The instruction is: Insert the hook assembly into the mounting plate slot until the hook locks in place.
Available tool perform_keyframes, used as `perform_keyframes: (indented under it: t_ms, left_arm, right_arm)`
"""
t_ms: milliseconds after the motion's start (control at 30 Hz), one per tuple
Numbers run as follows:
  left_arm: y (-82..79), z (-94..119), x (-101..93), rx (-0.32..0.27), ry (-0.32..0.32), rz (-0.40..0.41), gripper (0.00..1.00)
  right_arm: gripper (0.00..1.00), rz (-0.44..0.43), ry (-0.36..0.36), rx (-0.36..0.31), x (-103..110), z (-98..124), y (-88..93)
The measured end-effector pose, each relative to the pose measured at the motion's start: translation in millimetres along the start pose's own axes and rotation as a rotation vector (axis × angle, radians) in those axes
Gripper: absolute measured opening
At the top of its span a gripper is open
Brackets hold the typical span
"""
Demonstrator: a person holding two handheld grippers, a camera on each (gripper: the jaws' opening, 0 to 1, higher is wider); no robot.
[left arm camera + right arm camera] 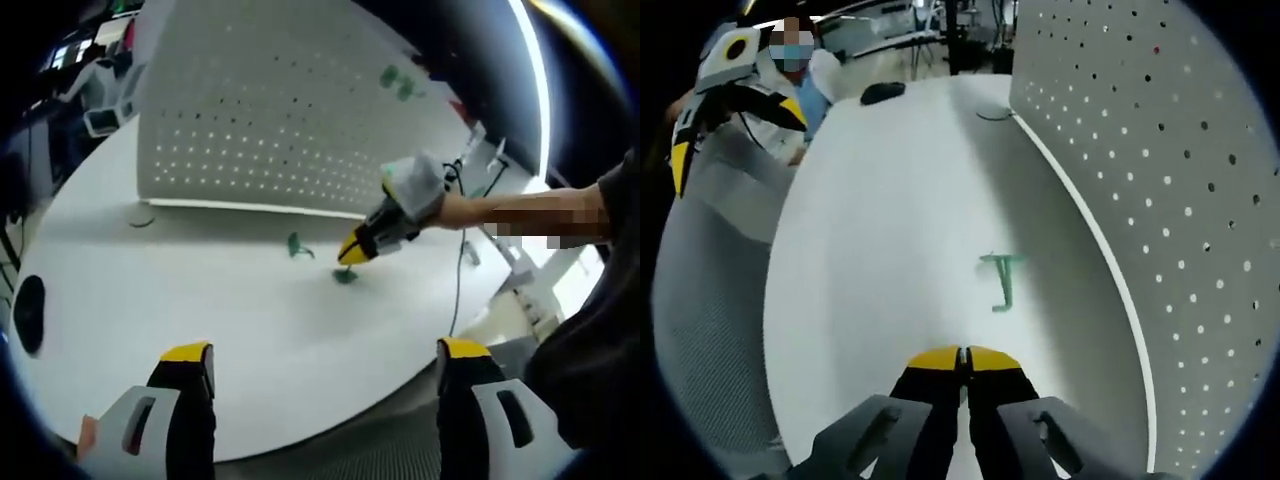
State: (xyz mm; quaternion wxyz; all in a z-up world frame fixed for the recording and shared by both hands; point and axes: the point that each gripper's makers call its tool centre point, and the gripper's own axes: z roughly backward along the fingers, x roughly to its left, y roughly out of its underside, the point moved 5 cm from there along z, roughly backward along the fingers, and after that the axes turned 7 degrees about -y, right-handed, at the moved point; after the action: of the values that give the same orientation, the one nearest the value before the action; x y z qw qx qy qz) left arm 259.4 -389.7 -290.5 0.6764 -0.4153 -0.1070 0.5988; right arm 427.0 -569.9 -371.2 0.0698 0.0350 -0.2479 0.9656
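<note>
- We locate the green hook [1002, 281] lying flat on the white table [870, 250], near the foot of the perforated mounting board [1160, 170] and not yet inserted.
- In the left gripper view a second green piece [346, 275] lies just under the right gripper's tip, and two more green hooks [397, 80] hang high on the board.
- The right gripper [962, 357] has its jaws pressed together, holding nothing, just short of the hook.
- We judge that it must spread before closing across the hook's shank, so the locking end stays free for the slot.
- The left gripper [325, 357] is spread and empty, well apart from the parts.
- We see no containers; a black mouse-like object [883, 92] sits at the table's far end.
</note>
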Motion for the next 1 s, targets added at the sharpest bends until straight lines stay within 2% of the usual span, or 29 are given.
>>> perform_keyframes:
  t_ms: [700, 833, 1000]
  left_arm:
    - [-10.6, 13, -5.2, -0.048, -0.016, -0.042, 0.98]
    - [-13.4, 15, -5.6, -0.057, -0.019, -0.049, 0.99]
    - [-18.2, 15, -8.9, -0.073, -0.019, -0.060, 1.00]
  right_arm:
    - [0.00, -0.083, 0.097, -0.062, -9, 21, -7.4]
    - [0.00, -0.132, 0.131, -0.110, -12, 32, -12.7]
    - [0.00, -0.189, 0.196, -0.204, -13, 50, -22.6]
